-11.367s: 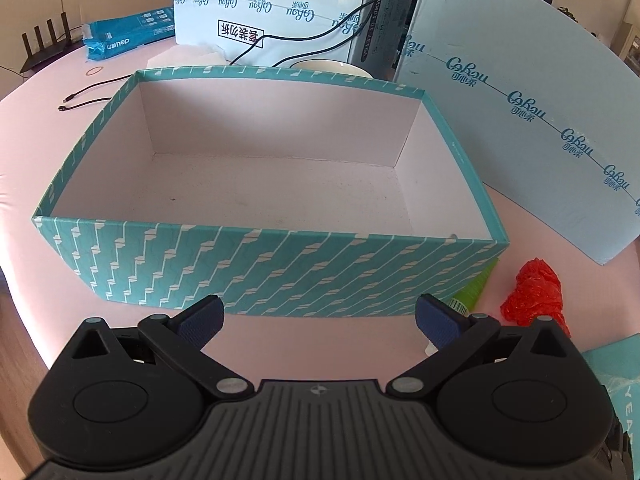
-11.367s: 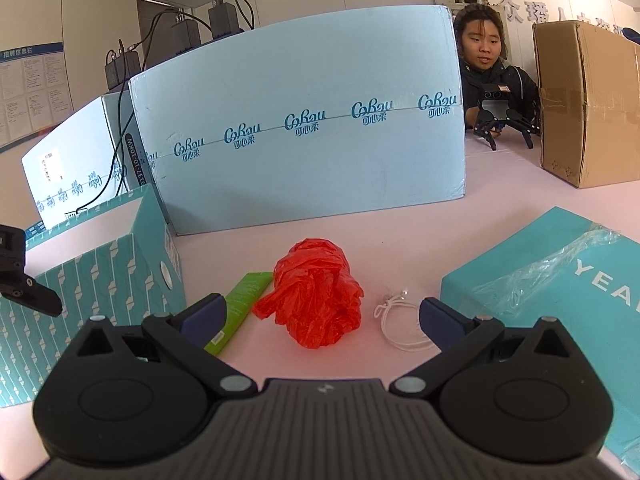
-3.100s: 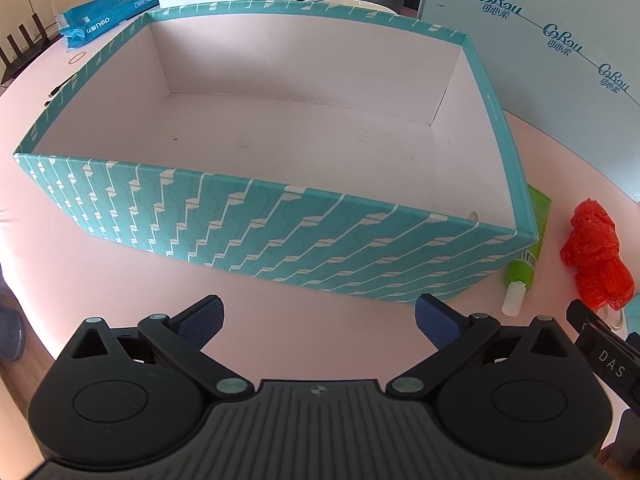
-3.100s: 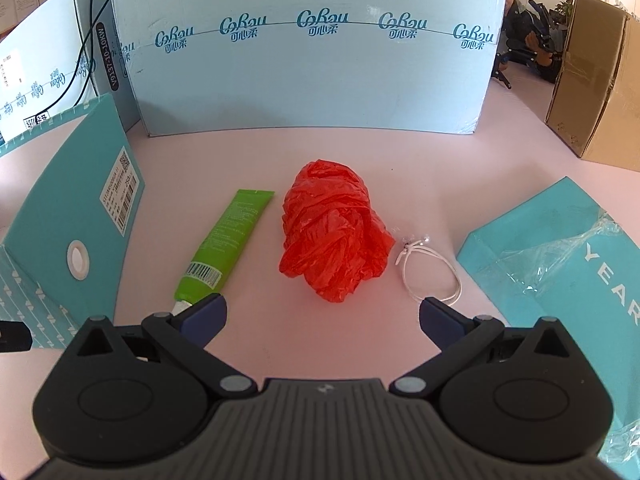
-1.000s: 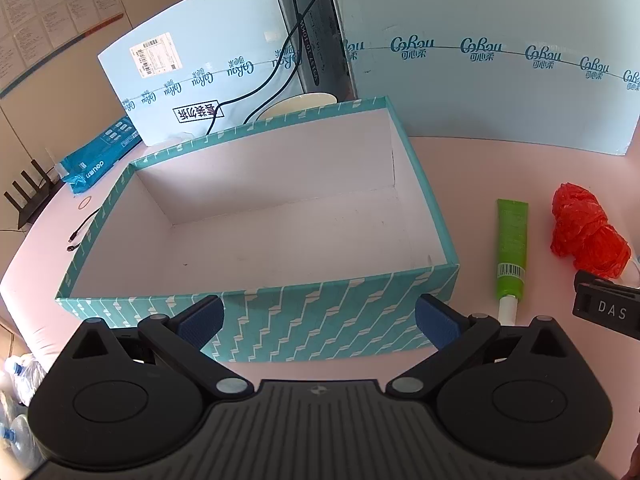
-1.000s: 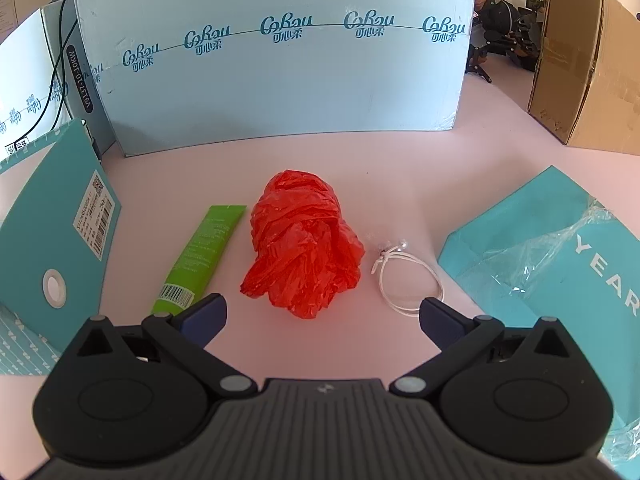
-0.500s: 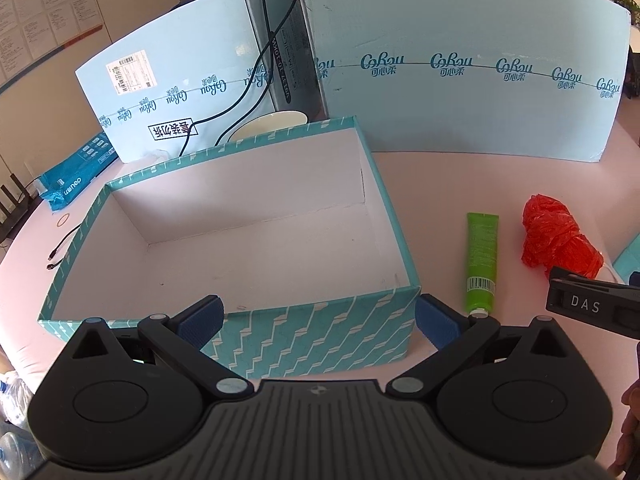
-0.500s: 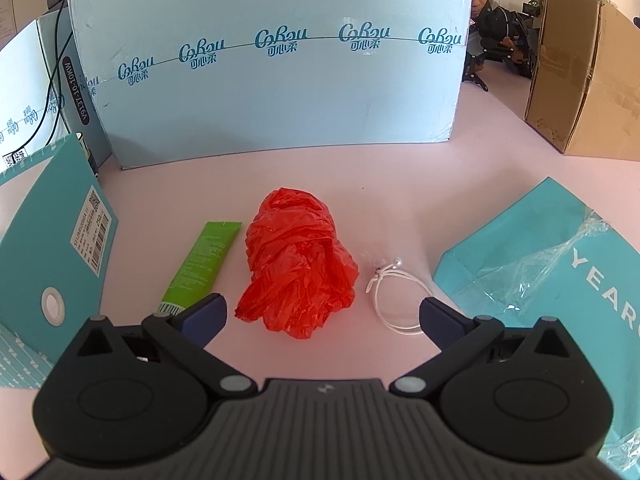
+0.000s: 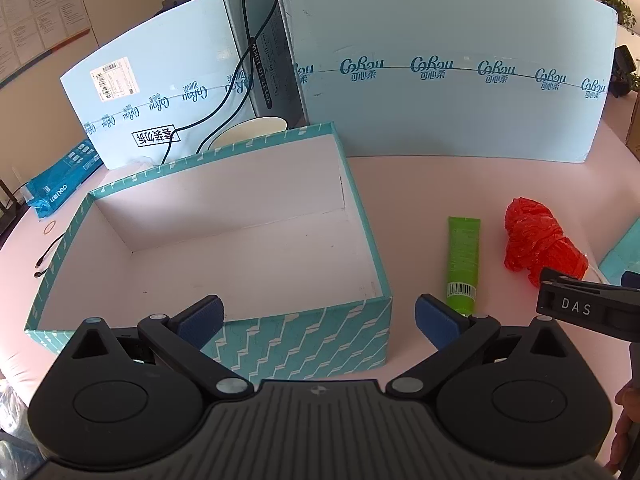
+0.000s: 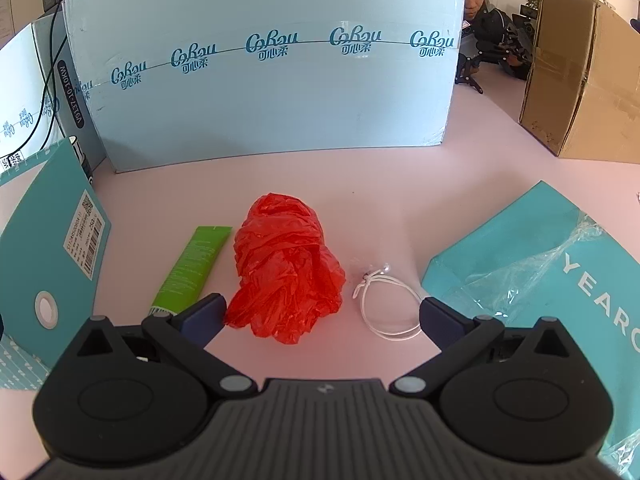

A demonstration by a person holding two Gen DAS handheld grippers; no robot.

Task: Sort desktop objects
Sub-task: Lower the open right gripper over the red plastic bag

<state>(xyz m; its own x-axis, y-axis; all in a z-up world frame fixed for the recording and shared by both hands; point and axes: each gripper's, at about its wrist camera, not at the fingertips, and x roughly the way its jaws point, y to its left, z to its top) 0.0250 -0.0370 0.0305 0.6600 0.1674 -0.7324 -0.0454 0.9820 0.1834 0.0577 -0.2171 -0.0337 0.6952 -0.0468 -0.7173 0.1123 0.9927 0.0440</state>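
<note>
An empty teal patterned box (image 9: 304, 344) stands on the pink table. To its right lie a green tube (image 9: 463, 264), a crumpled red plastic bag (image 9: 536, 244) and, in the right wrist view, a white string loop (image 10: 386, 300). My left gripper (image 9: 318, 318) is open and empty, just above the box's near right corner. My right gripper (image 10: 320, 314) is open and empty, just in front of the red bag (image 10: 286, 268), with the tube (image 10: 192, 266) to its left. The right gripper also shows in the left wrist view (image 9: 588, 308).
Light blue cartons (image 10: 260, 92) wall off the back. A teal lid in plastic wrap (image 10: 552, 280) lies at the right. A brown cardboard box (image 10: 580, 88) stands at the far right. A blue packet (image 9: 60, 188), a cable and a cup (image 9: 252, 132) sit behind the teal box.
My left gripper has drawn back and swung right, so the box sits further left in its view. My right gripper has edged closer to the red bag. Both stay open.
</note>
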